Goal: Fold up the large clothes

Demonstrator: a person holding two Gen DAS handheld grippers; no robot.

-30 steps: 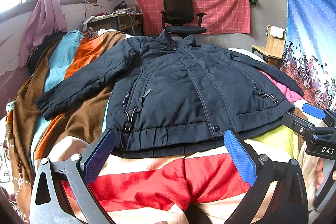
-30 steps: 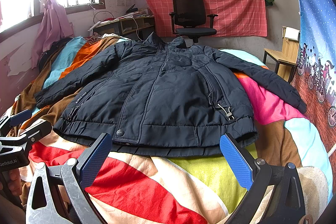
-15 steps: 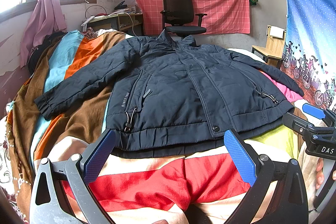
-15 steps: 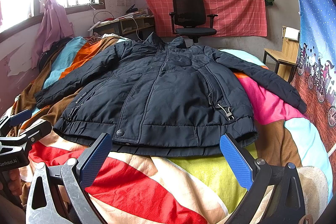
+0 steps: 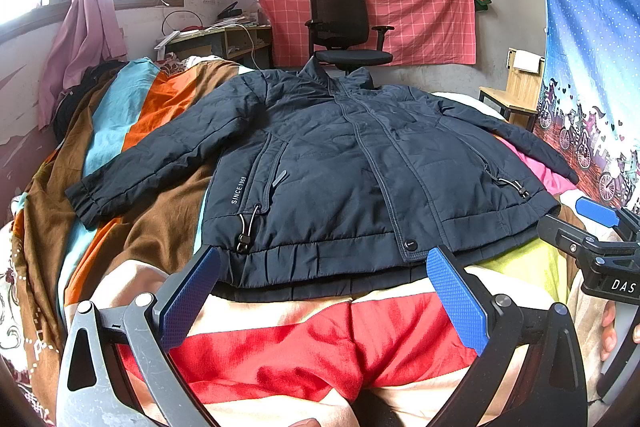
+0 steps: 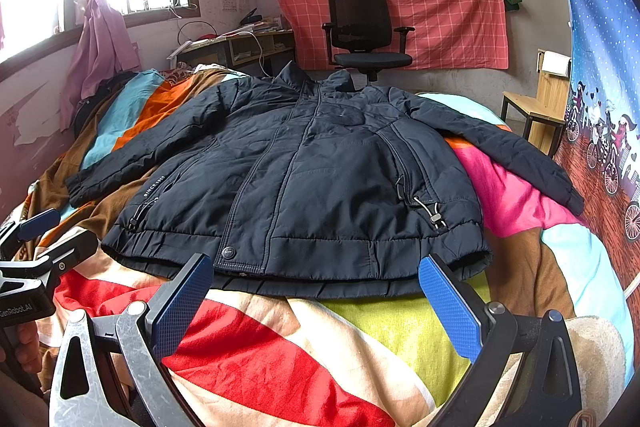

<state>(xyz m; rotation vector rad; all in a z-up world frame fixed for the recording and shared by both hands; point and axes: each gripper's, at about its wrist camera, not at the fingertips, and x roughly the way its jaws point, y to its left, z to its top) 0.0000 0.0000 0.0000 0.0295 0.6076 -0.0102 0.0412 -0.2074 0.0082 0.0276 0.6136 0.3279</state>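
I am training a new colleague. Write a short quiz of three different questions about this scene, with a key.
1. True or false: the jacket lies flat with both sleeves spread out.
2. What does the left hand-held gripper hold?
A. the hem
B. a sleeve
C. nothing
3. Fill in: the white print on the jacket reads SINCE ____.

Key: 1 true. 2 C; it is open, short of the hem, as is the right hand-held gripper. 3 1968.

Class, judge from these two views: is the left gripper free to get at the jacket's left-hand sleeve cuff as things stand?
Probably yes. The left gripper is open, holds nothing, and hovers before the jacket hem. The sleeve cuff lies flat on the striped blanket, with nothing lying between.
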